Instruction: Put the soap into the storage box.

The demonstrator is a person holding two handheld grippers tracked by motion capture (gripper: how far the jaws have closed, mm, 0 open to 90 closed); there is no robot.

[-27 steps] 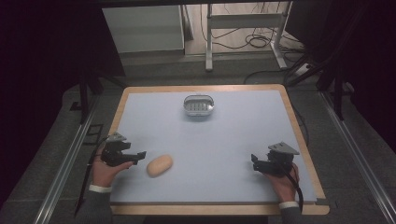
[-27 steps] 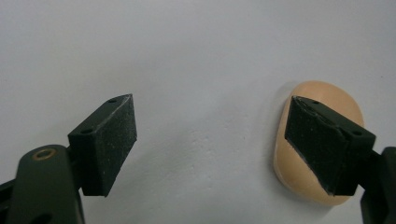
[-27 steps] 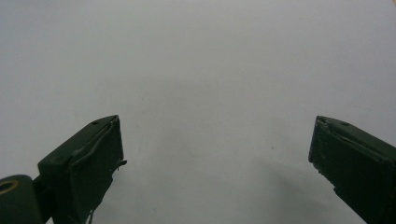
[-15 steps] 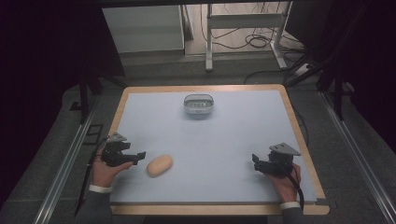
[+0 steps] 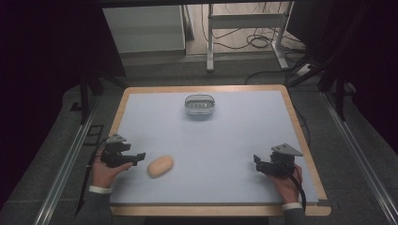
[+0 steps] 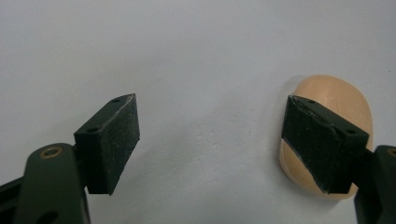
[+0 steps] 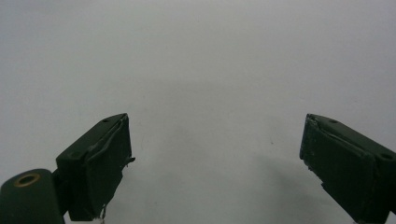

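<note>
A tan, oval, bread-like lump (image 5: 160, 166) lies on the pale blue table top near its front left. My left gripper (image 5: 139, 156) rests just left of it, open, with nothing between its jaws. In the left gripper view (image 6: 212, 140) the lump (image 6: 338, 98) sits behind the right-hand jaw, outside the gap. My right gripper (image 5: 256, 161) is held low at the front right, open and empty; the right gripper view (image 7: 215, 154) has bare table between the jaws. A small clear container with a metal rim (image 5: 199, 106) stands at the middle back.
The table (image 5: 225, 140) has a wooden border all round. Rails run along the floor on both sides. Behind the table stand a white cabinet (image 5: 143, 28) and a metal frame with cables (image 5: 248, 23).
Both hands and grippers stay almost where they were. The lump and the container have not moved.
</note>
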